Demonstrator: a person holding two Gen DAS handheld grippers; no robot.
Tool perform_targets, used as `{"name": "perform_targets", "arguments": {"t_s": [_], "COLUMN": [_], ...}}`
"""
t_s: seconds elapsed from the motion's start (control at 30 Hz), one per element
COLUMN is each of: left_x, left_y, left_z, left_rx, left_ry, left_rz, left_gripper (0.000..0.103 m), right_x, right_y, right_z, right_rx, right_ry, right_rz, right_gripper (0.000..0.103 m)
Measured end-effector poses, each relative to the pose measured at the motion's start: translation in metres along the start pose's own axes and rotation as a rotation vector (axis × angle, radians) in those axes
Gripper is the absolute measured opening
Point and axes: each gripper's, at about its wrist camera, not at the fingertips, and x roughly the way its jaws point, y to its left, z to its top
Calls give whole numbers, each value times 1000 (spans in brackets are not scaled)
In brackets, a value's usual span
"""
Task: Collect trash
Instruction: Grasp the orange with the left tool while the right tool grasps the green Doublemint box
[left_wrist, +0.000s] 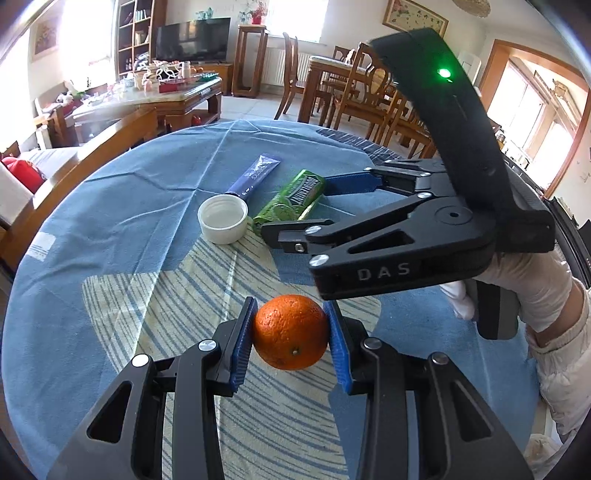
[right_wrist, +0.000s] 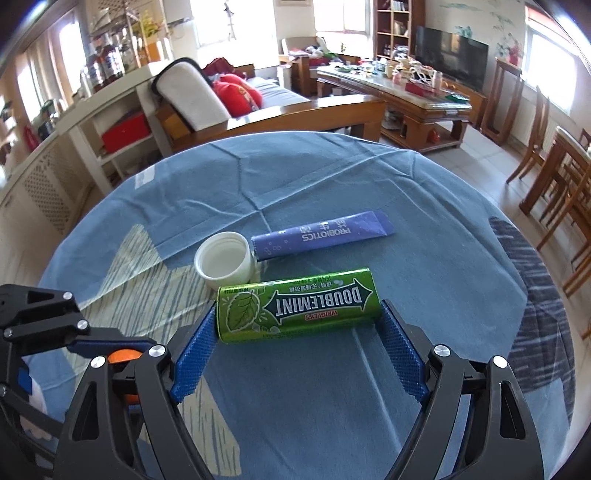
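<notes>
The left hand-held gripper (left_wrist: 291, 332) was clamped on the one orange (left_wrist: 291, 331), both blue pads pressed to its sides just over the cloth-covered counter (left_wrist: 129, 206). The right hand-held gripper (right_wrist: 298, 320) stood wide, its pads at or almost at the two ends of the single green gum pack (right_wrist: 298, 304) lying flat; contact was unclear. Beyond lay one white cap (right_wrist: 224, 260) and one purple sachet (right_wrist: 321, 234).
</notes>
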Motion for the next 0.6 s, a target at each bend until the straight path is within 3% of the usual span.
{"name": "perform_targets", "arguments": {"t_s": [0.23,0.6], "left_x": [-6,-18], "left_y": [-2,-20], "left_z": [0,-4], "left_rx": [13,28], "left_ry": [-19,-62], "left_rz": [5,-23], "left_gripper": [37,37], "right_x": [-29,-106], "right_y": [-15,-35], "right_z": [-19,-82], "right_rx": [96,262], "right_ry": [-57,-182], "right_rz": [27,62], "right_gripper": [82,82]}}
